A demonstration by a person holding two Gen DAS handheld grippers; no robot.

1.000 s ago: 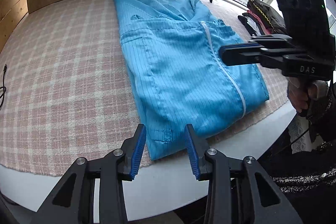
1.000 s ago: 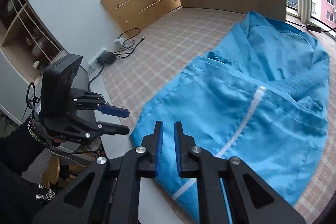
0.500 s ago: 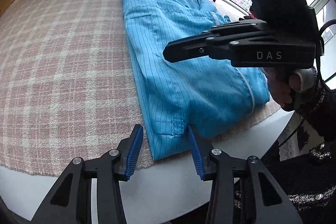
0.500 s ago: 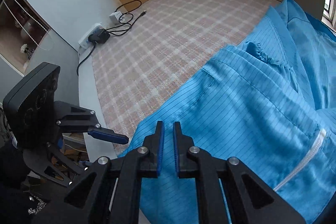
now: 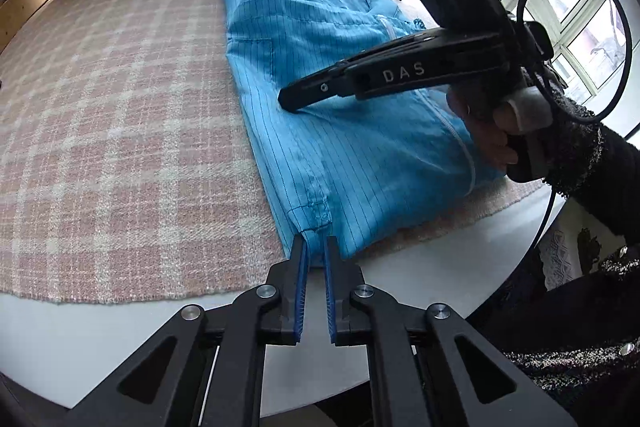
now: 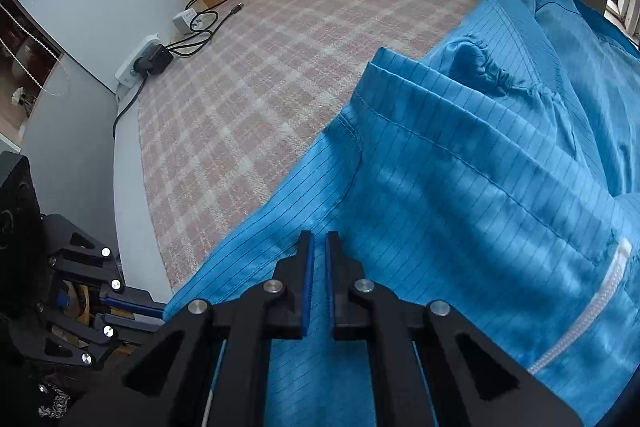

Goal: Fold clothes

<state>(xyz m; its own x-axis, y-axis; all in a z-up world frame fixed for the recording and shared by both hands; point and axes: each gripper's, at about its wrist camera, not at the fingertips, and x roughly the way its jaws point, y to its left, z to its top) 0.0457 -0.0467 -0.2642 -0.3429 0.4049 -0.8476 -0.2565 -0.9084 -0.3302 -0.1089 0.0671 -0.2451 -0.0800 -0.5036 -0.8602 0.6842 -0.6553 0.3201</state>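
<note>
A bench (image 5: 60, 347) with a pale rounded edge fills both views, covered by a pink-and-cream plaid cloth (image 5: 120, 131). On the cloth lies the blue pinstriped garment (image 5: 352, 131), folded lengthwise, running from the top centre of the left wrist view down to its lower centre; a white zipper (image 6: 600, 299) shows at the right of the right wrist view.

The right gripper (image 5: 286, 99) reaches in from the right of the left wrist view, tilted downward, its black body marked "DAS" and its tip resting on the garment's middle. Its jaws are closed with almost no gap between them; whether they pinch any cloth I cannot tell. The person's right hand (image 5: 492, 143), in a dark knit sleeve (image 5: 580, 155), wraps the handle.

The left gripper (image 5: 315, 247) points steeply down at the garment's near bottom corner. Its jaws are closing, with the hem's edge between the blue pads (image 5: 302, 291).

A power strip (image 6: 138, 65) with black cables sits at the upper left of the right wrist view.
</note>
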